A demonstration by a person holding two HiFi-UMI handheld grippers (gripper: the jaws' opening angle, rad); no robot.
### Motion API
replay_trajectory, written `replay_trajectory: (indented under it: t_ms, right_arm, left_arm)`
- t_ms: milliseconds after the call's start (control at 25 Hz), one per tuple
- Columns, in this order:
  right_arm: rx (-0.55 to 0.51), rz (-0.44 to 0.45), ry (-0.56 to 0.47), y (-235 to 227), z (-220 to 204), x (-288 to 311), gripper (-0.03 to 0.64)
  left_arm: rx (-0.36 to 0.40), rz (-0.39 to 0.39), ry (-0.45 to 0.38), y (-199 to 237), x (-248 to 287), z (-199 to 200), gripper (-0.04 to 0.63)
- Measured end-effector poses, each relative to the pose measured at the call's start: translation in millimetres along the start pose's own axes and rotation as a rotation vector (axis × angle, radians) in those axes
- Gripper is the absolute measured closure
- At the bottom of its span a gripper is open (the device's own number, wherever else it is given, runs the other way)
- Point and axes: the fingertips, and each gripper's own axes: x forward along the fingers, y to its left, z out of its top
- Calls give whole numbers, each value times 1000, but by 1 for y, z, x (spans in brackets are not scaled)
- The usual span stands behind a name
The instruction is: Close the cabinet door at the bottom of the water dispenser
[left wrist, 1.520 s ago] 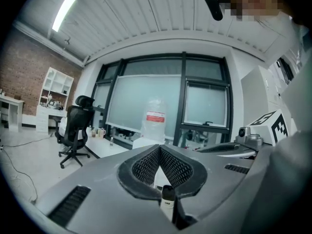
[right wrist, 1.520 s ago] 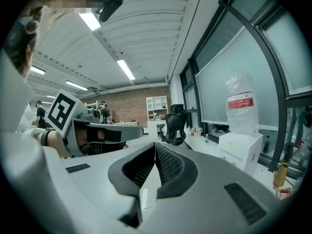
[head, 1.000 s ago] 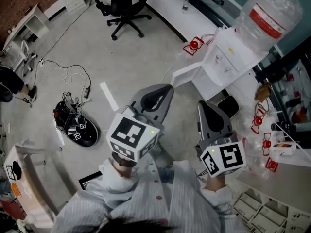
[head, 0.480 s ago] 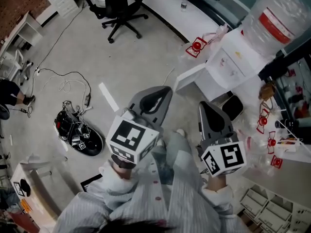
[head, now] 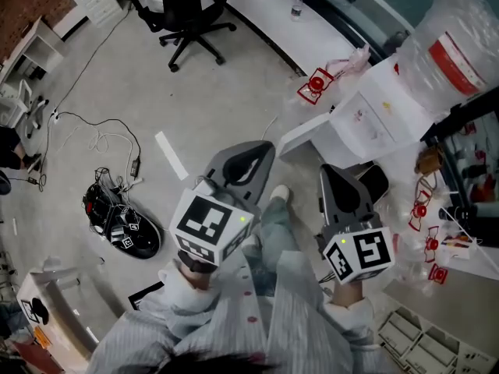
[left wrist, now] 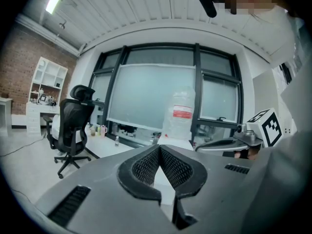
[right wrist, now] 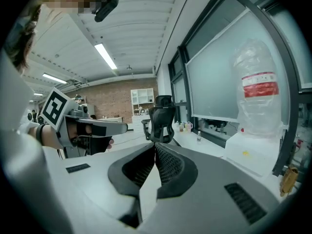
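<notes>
Hanging open right of centre, the cabinet door (head: 308, 135) of the water dispenser (head: 378, 115); left gripper (head: 267, 145) and right gripper (head: 325, 170) low in the frame, fingers closed, empty.

Smooth matt cabinet door (head: 306, 135)

No legible text: the red label on the water bottle (head: 456, 41) atop the water dispenser (head: 382, 119) is too blurred, and left gripper's cube (head: 212, 226) and right gripper's cube (head: 359, 257) show only square markers.
</notes>
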Motion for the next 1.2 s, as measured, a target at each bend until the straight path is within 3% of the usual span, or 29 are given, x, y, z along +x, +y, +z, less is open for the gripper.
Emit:
replay_trajectory:
  t_ms: [280,720,1200]
  right_arm:
    - [-9,27,34,-54,14,54,603]
    - [13,58,40,-131,36,110,603]
    - [49,-1,74,-165,34,154,603]
  left_arm:
    - [-33,6,15,30,71,18,584]
    - [-21,17,37,52,164,42,584]
    - [-31,-41,91,82,219,35,584]
